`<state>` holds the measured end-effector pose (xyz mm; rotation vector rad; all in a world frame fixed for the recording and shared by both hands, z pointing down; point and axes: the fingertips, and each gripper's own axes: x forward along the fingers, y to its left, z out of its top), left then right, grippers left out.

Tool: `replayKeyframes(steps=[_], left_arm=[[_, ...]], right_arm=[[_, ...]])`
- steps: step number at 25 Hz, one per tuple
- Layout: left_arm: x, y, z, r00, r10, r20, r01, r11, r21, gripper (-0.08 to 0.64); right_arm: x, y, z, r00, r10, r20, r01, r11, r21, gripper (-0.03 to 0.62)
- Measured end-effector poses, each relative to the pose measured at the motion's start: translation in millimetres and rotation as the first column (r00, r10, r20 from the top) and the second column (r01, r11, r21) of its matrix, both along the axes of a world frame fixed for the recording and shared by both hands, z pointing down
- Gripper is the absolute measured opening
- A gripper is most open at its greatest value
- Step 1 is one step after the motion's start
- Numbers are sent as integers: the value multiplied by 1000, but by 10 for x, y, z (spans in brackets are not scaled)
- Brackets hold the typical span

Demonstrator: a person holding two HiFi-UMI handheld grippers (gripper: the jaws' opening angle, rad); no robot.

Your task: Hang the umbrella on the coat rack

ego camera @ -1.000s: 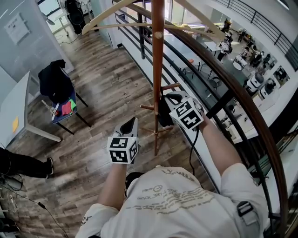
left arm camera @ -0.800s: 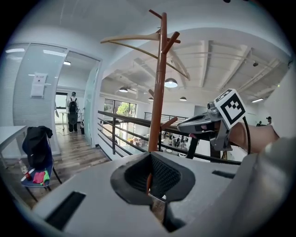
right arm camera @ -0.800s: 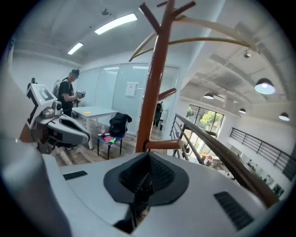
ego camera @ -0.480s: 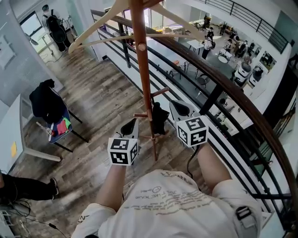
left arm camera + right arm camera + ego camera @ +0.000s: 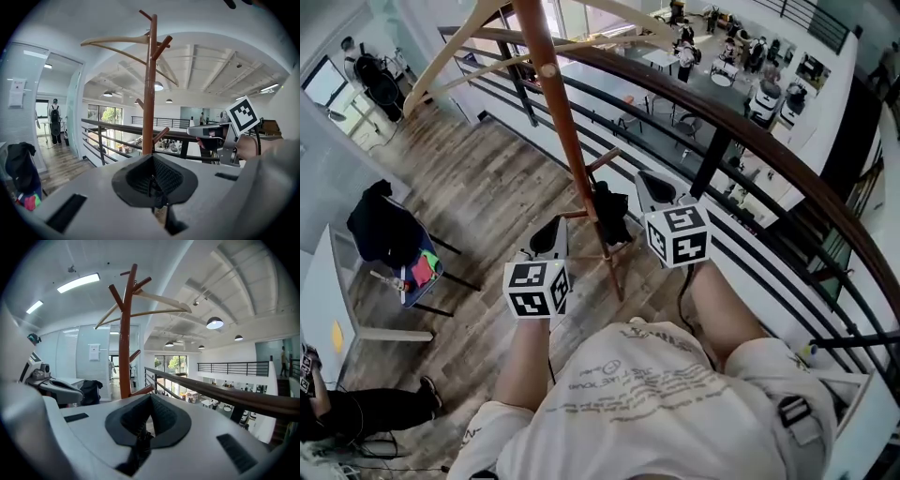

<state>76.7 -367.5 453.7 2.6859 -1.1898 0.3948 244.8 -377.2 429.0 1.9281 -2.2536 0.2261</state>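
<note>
The brown wooden coat rack [image 5: 570,155] stands just ahead of me beside the railing. A small black folded umbrella [image 5: 609,216] hangs against its pole from a low peg. My right gripper [image 5: 654,187] is shut, a short way right of the umbrella and apart from it, with nothing in it. To the left of the pole, my left gripper [image 5: 546,240] is shut and empty. In the left gripper view the pole [image 5: 149,93] rises straight ahead of the left gripper [image 5: 152,180]. The right gripper view shows the rack [image 5: 124,343] beyond the right gripper [image 5: 149,420].
A pale wooden hanger [image 5: 478,42] sits on the rack's upper pegs. A dark curved railing [image 5: 750,155] runs close on the right, over a drop to a lower floor. A chair with a black jacket [image 5: 389,230] stands at left by a white desk [image 5: 319,300].
My right gripper has drawn back from the umbrella, which stays hanging on the peg. The left gripper has barely moved. The head view has shifted.
</note>
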Motion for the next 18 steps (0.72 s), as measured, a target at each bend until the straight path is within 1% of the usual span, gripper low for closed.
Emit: replayKeyframes(steps=[8, 12, 18], left_arm=[[53, 27, 19, 999, 30, -16, -30, 1000, 3, 5], [66, 34, 9, 999, 37, -22, -37, 999, 1, 5], [73, 57, -4, 999, 39, -26, -39, 999, 0, 5]], right_arm=[[48, 43, -12, 999, 52, 15, -52, 999, -1, 2], [60, 39, -37, 998, 61, 26, -60, 998, -11, 2], [55, 71, -54, 998, 62, 19, -61, 998, -11, 2]])
